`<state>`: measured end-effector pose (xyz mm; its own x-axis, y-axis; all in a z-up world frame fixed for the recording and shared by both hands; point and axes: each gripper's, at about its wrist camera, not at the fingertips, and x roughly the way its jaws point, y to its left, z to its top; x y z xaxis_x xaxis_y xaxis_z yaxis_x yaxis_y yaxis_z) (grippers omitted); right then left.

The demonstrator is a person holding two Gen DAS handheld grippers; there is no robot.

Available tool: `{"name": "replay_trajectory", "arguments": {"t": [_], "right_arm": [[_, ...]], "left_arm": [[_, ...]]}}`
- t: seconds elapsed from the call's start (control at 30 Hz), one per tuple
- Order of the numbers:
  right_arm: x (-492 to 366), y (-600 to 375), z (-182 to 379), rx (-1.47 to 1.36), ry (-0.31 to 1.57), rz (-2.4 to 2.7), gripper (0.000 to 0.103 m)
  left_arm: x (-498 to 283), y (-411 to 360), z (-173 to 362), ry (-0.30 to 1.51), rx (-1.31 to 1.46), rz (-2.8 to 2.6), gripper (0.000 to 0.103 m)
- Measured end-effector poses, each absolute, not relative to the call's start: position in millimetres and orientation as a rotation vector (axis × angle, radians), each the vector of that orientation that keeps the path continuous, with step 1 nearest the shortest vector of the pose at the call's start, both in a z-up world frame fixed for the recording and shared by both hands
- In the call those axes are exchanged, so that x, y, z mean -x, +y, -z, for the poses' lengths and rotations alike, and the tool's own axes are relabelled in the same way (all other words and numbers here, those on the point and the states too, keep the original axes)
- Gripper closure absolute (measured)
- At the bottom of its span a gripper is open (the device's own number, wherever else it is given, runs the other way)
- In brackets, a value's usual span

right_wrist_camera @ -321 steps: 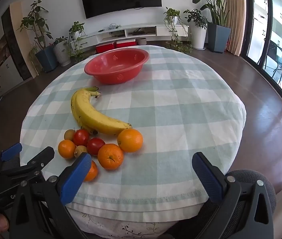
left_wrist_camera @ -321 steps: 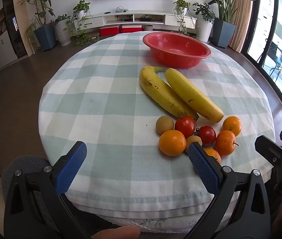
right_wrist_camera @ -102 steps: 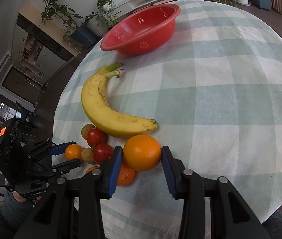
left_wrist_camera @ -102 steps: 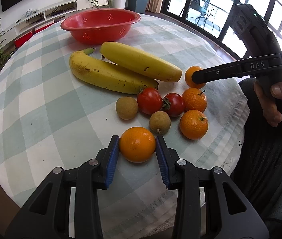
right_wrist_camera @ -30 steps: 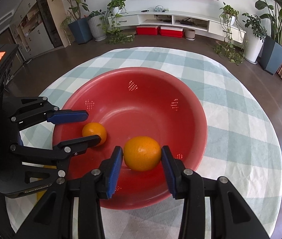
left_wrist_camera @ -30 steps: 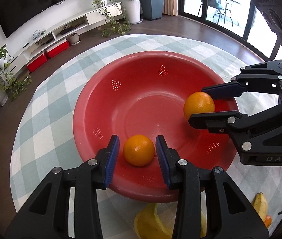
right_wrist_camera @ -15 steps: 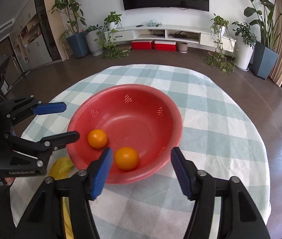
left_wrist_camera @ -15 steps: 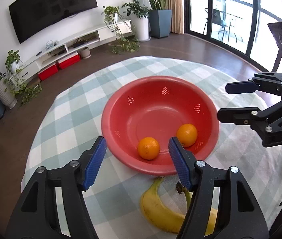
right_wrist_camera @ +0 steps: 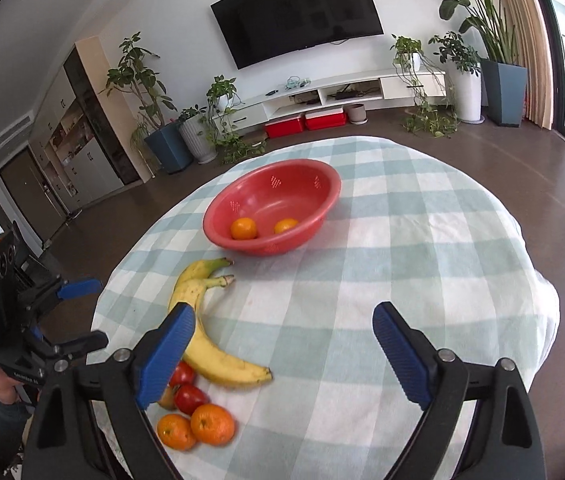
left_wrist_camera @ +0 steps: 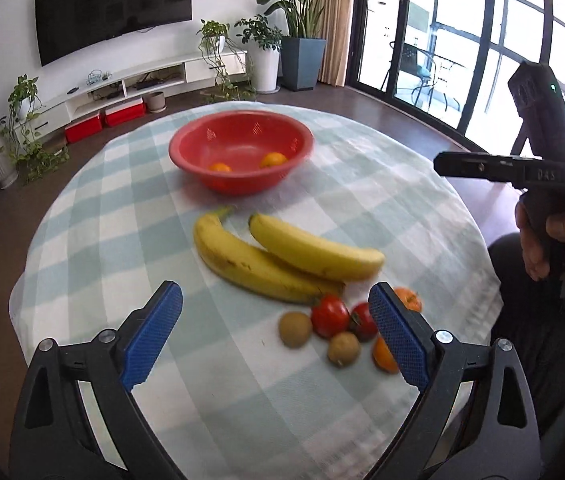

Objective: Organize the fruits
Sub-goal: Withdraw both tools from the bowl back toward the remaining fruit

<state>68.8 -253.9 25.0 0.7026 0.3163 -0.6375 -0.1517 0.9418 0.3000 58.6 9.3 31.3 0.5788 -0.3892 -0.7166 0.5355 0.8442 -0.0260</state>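
The red bowl [left_wrist_camera: 242, 186] [right_wrist_camera: 266, 246] stands at the far side of the round table with two oranges [left_wrist_camera: 220, 167] [right_wrist_camera: 243, 228] inside. Nearer lie two bananas [left_wrist_camera: 314, 252] [right_wrist_camera: 210, 344], two tomatoes [left_wrist_camera: 329, 316] [right_wrist_camera: 190, 398], two brown kiwi-like fruits [left_wrist_camera: 295, 324] and two more oranges [left_wrist_camera: 384, 354] [right_wrist_camera: 212, 424]. My left gripper [left_wrist_camera: 274, 294] hangs above the near fruit, its jaws opening wide with nothing held. My right gripper [right_wrist_camera: 282, 312] is over bare cloth to the right of the bananas, its jaws also opening and empty.
A checked cloth [right_wrist_camera: 422, 240] covers the table and drapes over its edge. A hand [left_wrist_camera: 550, 240] holds the right gripper's handle beyond the table's right edge. Potted plants [right_wrist_camera: 162, 136], a low TV shelf [right_wrist_camera: 322, 96] and windows ring the room.
Both grippers let go of their oranges in the bowl, opened wide and drew back toward the near side of the table. The two oranges stay in the bowl.
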Motion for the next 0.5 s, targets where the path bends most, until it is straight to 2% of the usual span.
{"name": "replay_trajectory", "arguments": {"t": [0.13, 0.23, 0.5], "right_arm": [[-47.3, -249.2, -12.7, -0.232, 0.775, -0.249, 0.011], [-38.9, -244.6, -6.2, -0.248, 0.801, -0.253, 0.015], [-20.5, -232.8, 0.2, -0.245, 0.806, -0.278, 0.018]], "left_arm": [[-18.7, 2.9, -13.0, 0.822, -0.131, 0.566, 0.008], [-0.5, -2.4, -4.2, 0.829, -0.059, 0.583, 0.008], [7.6, -28.8, 18.8, 0.875, -0.029, 0.585, 0.008]]}}
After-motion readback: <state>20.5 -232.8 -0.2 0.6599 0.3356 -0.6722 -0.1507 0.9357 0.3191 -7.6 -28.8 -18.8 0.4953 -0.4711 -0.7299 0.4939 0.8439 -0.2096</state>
